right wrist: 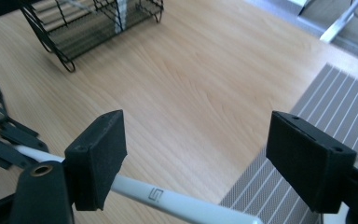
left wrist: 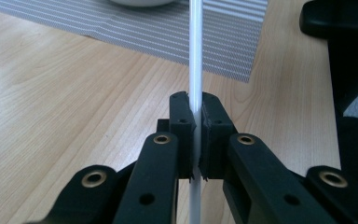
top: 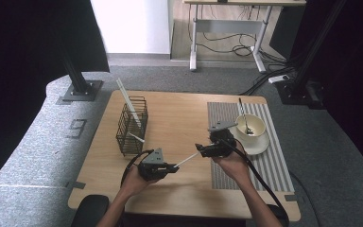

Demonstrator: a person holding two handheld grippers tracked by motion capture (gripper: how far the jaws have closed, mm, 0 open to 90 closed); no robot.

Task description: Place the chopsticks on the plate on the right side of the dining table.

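wire basket [top: 132, 126] at the table's [top: 179, 123] left, two white sticks leaning in it. left gripper [top: 169, 167] — jaws clamped on a white stick [top: 187, 159], held just above the wood and pointing toward the right gripper [top: 201, 148]. the right gripper's jaws stand wide, the stick's far end lying between them — unpressed. striped mat [top: 274, 161], bowl [top: 251, 126] on saucer, spoon inside.

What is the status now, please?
Left gripper shut on white chopstick. Right gripper open, jaws astride its far end. Table between them bare.
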